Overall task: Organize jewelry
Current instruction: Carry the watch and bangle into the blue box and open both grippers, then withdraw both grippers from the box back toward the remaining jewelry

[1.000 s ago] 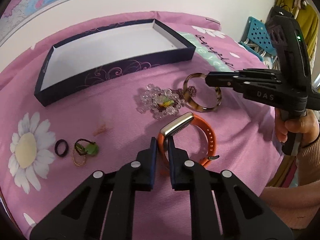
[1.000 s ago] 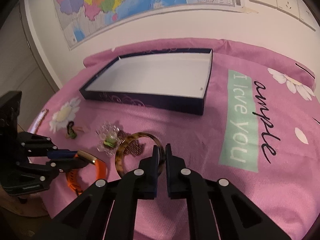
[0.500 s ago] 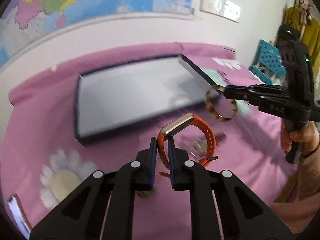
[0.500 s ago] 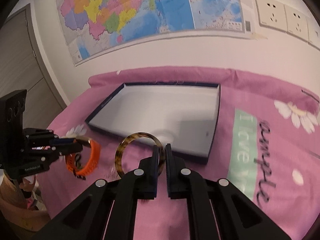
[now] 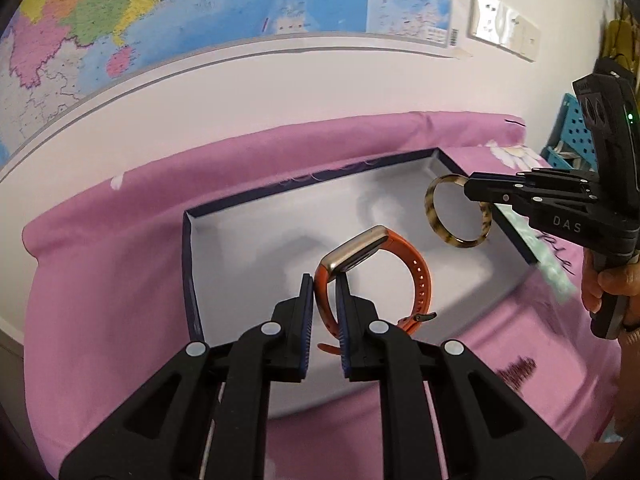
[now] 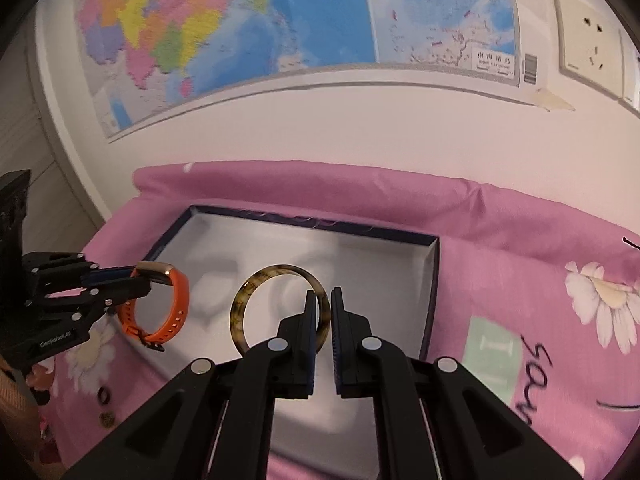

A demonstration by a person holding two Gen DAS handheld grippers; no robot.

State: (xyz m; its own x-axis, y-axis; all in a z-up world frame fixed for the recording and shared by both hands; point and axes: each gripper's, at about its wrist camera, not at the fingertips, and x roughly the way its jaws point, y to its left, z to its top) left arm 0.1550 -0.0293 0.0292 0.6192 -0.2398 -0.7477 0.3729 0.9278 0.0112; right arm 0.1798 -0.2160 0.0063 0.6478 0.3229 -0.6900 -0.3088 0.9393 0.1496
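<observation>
My left gripper (image 5: pixel 323 285) is shut on an orange wristband with a gold face (image 5: pixel 416 270) and holds it in the air over the open dark-blue box (image 5: pixel 188 264) with a white floor. It also shows in the right wrist view (image 6: pixel 176 304) at the left. My right gripper (image 6: pixel 323 300) is shut on a tortoiseshell bangle (image 6: pixel 240 312), held above the box (image 6: pixel 432 300). The bangle (image 5: pixel 434 220) shows in the left wrist view over the box's right end. The box holds nothing.
The box lies on a pink flowered cloth (image 6: pixel 540 264) against a white wall with a map (image 6: pixel 280 20). A small black ring (image 6: pixel 103 395) and a small gold piece (image 6: pixel 106 420) lie on the cloth at the left. A blue crate (image 5: pixel 568 128) stands at the right.
Both grippers have lifted their pieces off the cloth and carried them forward over the box. The loose jewelry on the cloth has dropped out of the left wrist view.
</observation>
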